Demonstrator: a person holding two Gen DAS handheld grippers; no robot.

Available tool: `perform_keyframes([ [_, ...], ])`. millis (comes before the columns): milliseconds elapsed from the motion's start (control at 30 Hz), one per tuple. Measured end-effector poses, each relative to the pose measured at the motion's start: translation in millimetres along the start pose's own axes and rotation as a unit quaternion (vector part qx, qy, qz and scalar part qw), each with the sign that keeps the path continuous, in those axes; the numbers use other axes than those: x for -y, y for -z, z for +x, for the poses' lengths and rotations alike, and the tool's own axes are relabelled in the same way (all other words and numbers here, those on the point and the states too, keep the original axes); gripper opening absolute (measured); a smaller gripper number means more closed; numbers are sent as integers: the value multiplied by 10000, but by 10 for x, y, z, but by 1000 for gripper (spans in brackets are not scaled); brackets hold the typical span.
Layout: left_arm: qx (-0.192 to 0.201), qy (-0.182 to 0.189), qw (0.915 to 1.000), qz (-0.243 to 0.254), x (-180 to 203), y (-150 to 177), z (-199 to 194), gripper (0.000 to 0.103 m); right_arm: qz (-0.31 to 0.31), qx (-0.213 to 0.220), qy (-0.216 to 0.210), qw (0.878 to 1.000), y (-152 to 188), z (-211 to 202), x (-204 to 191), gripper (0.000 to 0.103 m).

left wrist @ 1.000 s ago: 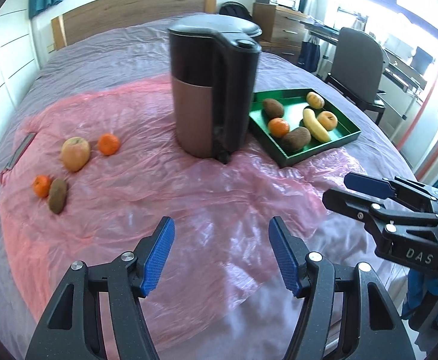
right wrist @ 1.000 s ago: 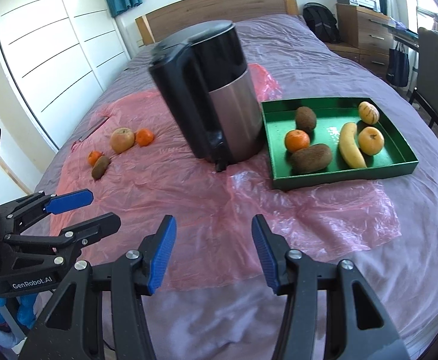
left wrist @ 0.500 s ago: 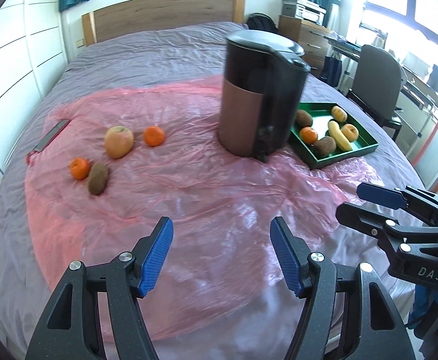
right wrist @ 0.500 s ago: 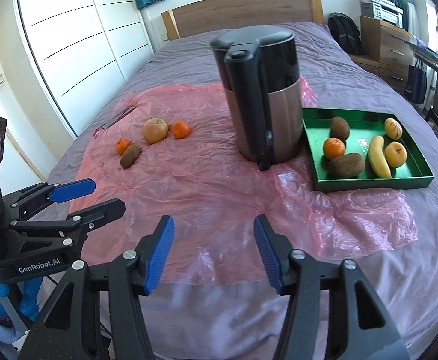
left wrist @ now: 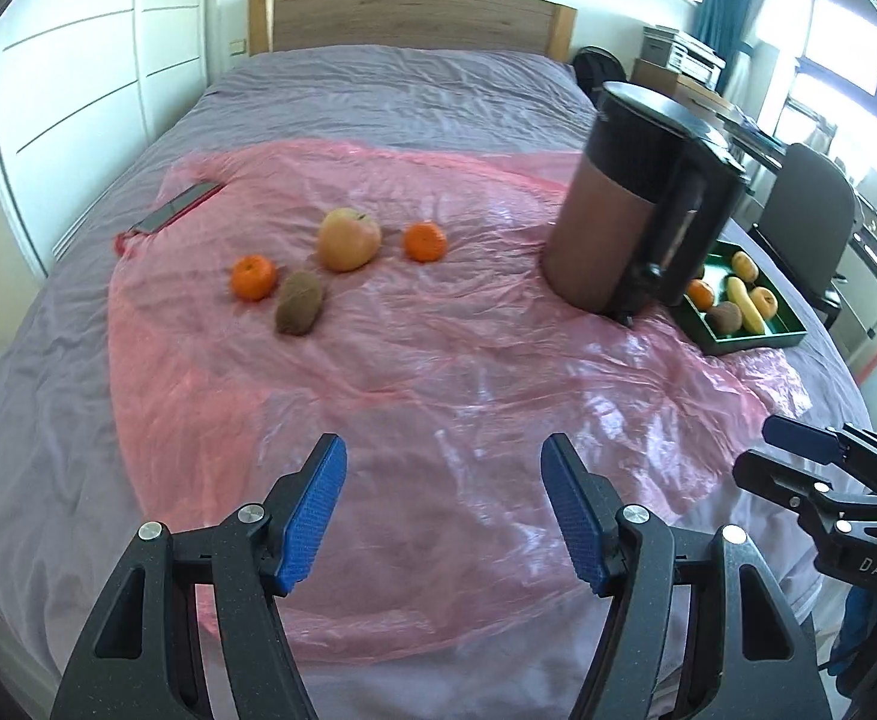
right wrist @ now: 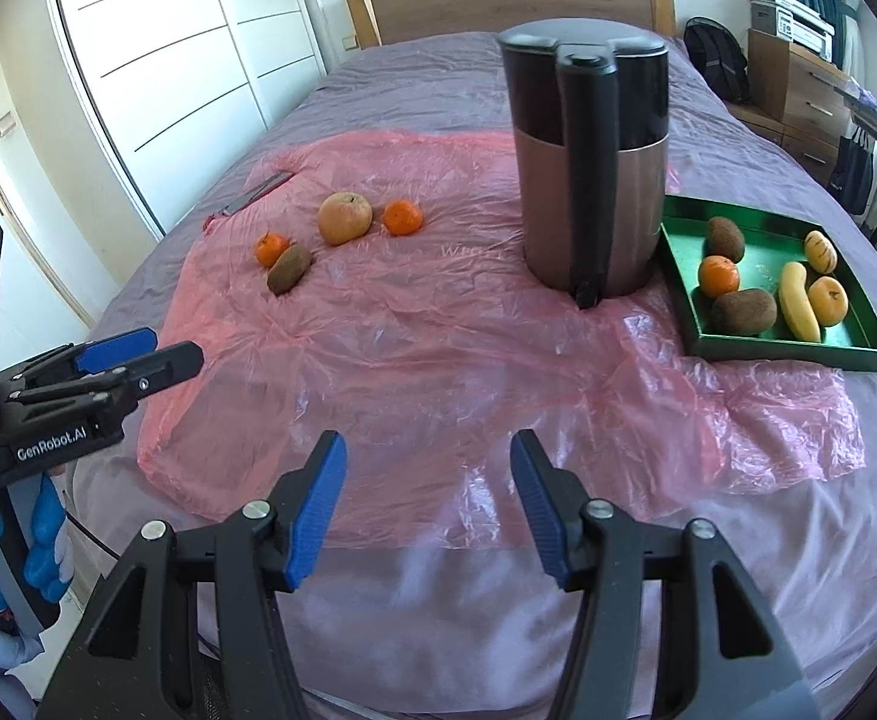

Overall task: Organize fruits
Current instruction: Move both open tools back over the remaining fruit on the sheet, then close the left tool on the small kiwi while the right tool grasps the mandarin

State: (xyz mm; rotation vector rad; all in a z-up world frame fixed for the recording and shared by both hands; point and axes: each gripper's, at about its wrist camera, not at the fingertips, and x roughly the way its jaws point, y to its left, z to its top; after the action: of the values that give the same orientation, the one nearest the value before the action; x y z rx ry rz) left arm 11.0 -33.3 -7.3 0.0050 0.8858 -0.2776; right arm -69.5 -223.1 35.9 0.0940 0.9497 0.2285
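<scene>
Left gripper (left wrist: 443,504): jaws open, nothing between the blue pads, poised over the near part of the pink sheet (left wrist: 438,372) that covers the bed (left wrist: 378,90).

Right gripper (right wrist: 428,501): jaws have just been opening and now stand wide, nothing between them, above the sheet's near edge. In the left wrist view it shows at 4 o'clock; in the right wrist view the left gripper shows at 9 o'clock.

Loose fruit, left wrist view, grouped at 11 o'clock from the left gripper, on the sheet:
- apple (left wrist: 348,239), farthest of the group
- orange (left wrist: 425,242), at 3 o'clock from the apple, close but apart
- second orange (left wrist: 253,278), at 8 o'clock from the apple
- kiwi (left wrist: 299,302), at 4 o'clock from the second orange; in the right wrist view the two appear to touch

Kettle (right wrist: 591,156): upright near the middle of the sheet, handle toward the grippers, between the loose fruit and the tray.

Green tray (right wrist: 786,348): at 3 o'clock from the kettle, just beside its base. Contents, right wrist view:
- two kiwis, one at the far left (right wrist: 726,237), one at the near left (right wrist: 743,312)
- tray orange (right wrist: 718,276), between the two kiwis
- banana (right wrist: 798,309), lengthwise near the middle
- two yellow-orange fruits (right wrist: 828,299) to its right

A flat dark item (left wrist: 177,210) lies at the far left edge of the sheet; type cannot be told
</scene>
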Motion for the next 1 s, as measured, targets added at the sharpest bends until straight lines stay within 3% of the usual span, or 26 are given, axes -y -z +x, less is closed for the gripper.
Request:
perform_keyframes([
  [433,-107,-375,9968,-702,-1027,180,217,62,-296,-272,33,9992,-163,449,-382,92],
  [667,-115,-307,9957,-861,-1279,55,362,62,-563,-319,-35,9979,-397,715,-537,92],
  [1000,-151,-81,9969,-763,-1397,-373,802,62,-732,-290,-225,9966,-909,1266,-575,92],
])
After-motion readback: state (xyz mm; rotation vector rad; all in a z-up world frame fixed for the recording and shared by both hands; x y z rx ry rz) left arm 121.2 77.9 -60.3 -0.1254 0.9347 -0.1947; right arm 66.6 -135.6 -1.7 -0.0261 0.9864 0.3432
